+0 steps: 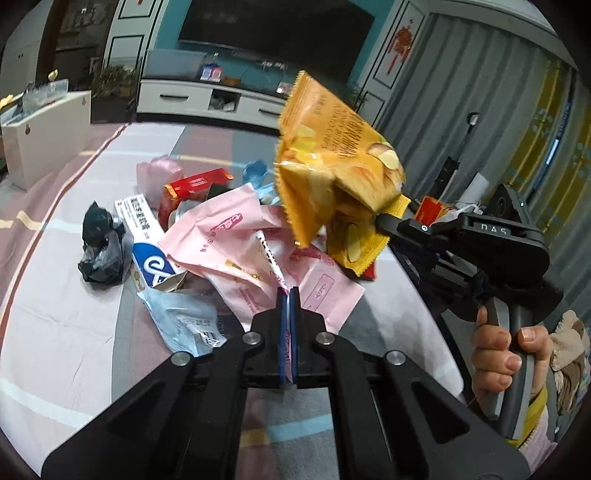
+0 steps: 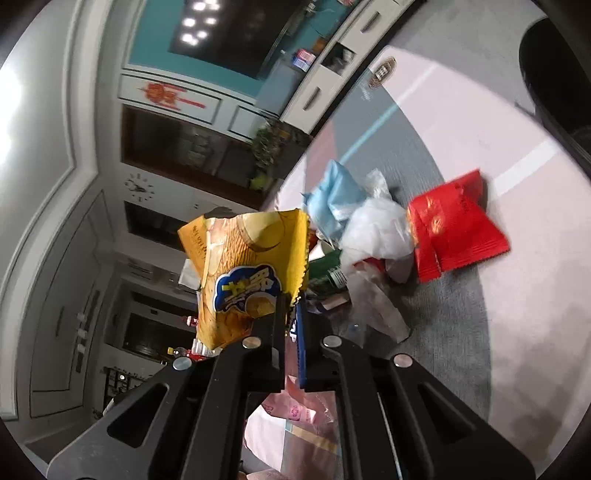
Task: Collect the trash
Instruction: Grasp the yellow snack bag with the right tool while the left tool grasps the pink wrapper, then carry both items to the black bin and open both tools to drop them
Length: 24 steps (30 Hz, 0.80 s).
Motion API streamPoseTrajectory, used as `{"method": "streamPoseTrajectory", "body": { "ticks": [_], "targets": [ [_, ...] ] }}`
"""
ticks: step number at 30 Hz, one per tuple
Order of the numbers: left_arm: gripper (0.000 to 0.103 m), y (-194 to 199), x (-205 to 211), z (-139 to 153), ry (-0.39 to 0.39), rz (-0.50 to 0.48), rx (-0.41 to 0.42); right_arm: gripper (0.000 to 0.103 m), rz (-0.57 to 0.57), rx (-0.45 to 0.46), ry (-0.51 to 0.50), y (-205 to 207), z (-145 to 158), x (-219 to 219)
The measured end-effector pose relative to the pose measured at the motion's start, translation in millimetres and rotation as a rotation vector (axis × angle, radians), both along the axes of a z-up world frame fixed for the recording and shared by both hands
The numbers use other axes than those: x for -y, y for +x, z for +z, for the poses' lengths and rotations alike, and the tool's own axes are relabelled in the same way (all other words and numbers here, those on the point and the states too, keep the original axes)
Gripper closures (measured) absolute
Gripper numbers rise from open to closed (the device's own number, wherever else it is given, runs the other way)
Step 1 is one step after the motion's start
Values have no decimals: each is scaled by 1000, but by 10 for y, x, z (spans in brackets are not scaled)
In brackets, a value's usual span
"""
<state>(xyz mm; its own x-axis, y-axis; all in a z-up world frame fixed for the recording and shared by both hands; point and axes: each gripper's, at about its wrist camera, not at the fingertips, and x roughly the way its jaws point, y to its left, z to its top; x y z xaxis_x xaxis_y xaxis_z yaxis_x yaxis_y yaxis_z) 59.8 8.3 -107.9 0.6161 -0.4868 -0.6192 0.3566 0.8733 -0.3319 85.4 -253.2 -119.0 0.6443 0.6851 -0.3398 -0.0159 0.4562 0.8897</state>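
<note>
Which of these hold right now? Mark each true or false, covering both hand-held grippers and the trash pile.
1. The right hand-held gripper holds the yellow chip bag up off the pile. True.
2. The left hand-held gripper stands wide open. False: it is shut on a pink wrapper.
3. A crumpled black bag lies at the pile's left edge. True.
4. The red packet is clamped in a gripper. False: it lies on the cloth.

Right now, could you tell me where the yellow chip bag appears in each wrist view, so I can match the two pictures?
Left wrist view: the yellow chip bag hangs right of centre, above the pile, pinched by the right gripper.
Right wrist view: the same bag stands left of centre, clamped at its lower edge.
Shared landmark: the dark TV screen on the teal wall.
</note>
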Motion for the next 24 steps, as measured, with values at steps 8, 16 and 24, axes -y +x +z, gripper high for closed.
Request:
{"method": "streamPoseTrajectory", "body": {
  "ticks": [8,16,24],
  "targets": [
    [101,-95,74,389,-38,-31,86,98,-104,97,104,-130,180,462],
    [101,119,629,614,-20,-127,110,98,-311,125,136,-300,178,1163],
    [101,579,1738,501,12,-293,31,98,-660,37,-183,-582,187,1813]
  ]
}}
